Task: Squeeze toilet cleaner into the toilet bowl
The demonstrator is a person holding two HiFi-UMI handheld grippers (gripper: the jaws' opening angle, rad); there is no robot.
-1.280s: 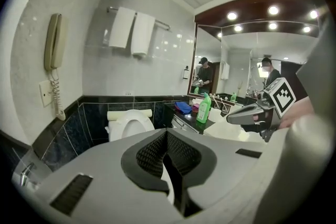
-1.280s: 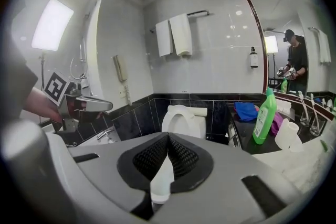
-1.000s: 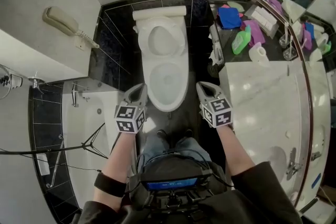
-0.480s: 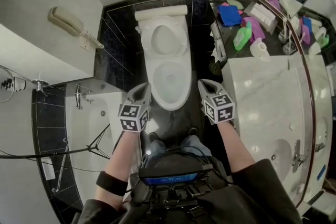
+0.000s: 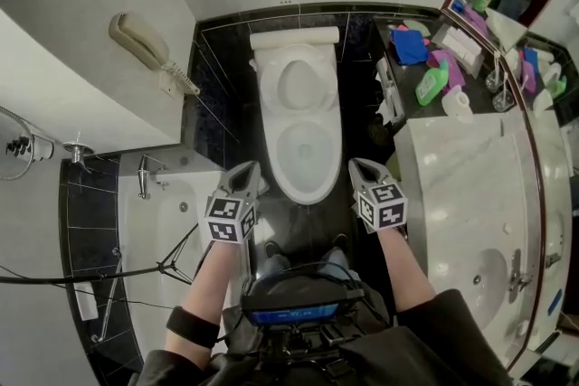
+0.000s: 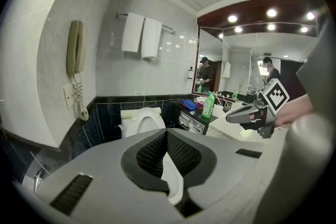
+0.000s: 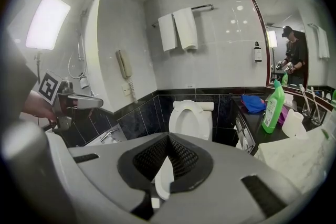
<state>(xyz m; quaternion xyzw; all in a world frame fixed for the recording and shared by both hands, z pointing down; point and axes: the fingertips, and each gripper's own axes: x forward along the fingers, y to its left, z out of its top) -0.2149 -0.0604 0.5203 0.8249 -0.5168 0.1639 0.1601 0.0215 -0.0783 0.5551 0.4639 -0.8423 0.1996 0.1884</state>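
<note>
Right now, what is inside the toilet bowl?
The lid is up and the bowl looks plain white inside, with no coloured cleaner or object showing. The area under its rim is hidden from above.

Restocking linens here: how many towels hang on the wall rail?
2. The left towel and the right towel hang side by side on the rail above the toilet. None seems hidden.
</note>
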